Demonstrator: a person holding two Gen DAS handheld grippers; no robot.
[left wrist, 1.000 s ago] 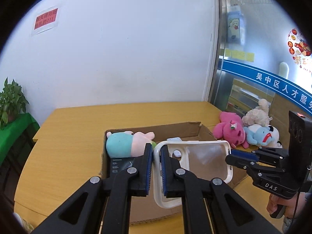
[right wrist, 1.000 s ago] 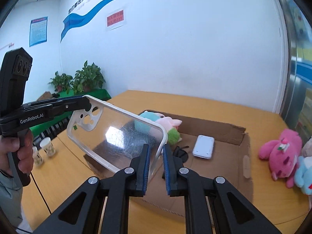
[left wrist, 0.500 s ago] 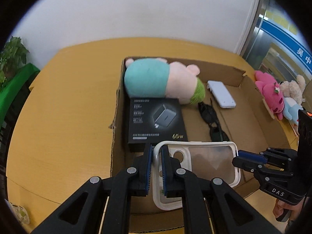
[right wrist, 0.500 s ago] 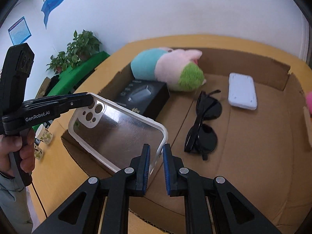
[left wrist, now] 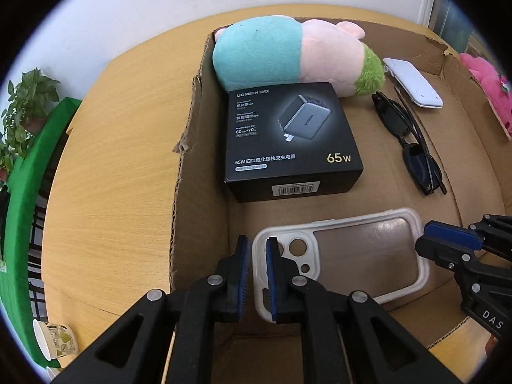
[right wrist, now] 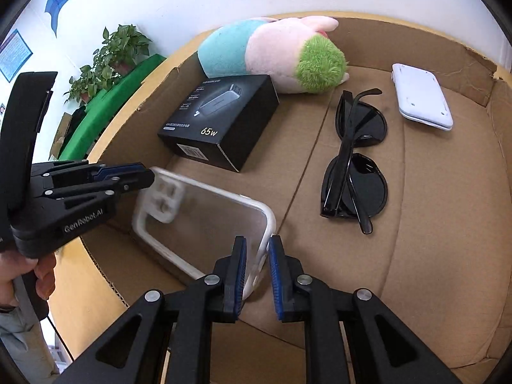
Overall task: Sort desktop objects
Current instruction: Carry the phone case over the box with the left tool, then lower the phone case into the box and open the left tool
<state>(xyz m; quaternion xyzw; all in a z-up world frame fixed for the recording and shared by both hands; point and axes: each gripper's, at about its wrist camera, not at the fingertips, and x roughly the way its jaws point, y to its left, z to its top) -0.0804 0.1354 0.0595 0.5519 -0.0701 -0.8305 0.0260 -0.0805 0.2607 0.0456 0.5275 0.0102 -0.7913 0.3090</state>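
Observation:
A clear phone case with a white rim (left wrist: pixel 361 256) hangs low inside the cardboard box (left wrist: pixel 204 192), held at both ends. My left gripper (left wrist: pixel 257 249) pinches the camera-hole end. My right gripper (right wrist: pixel 256 249) has its jaws slightly parted around the other end of the case (right wrist: pixel 204 220), whose rim sits between the pads. In the box lie a black charger box (left wrist: pixel 292 140), a plush toy (left wrist: pixel 294 51), black sunglasses (right wrist: pixel 355 163) and a white power bank (right wrist: pixel 422 96).
The box stands on a wooden table (left wrist: pixel 112 166). A paper cup (left wrist: pixel 56 340) stands at the table's near left edge. Green plants (right wrist: pixel 108 57) are at the left. A pink plush (left wrist: pixel 489 86) lies outside the box at the right.
Both grippers have lowered the phone case into the box, close to its floor. The right gripper's jaws have parted a little around the case's end.

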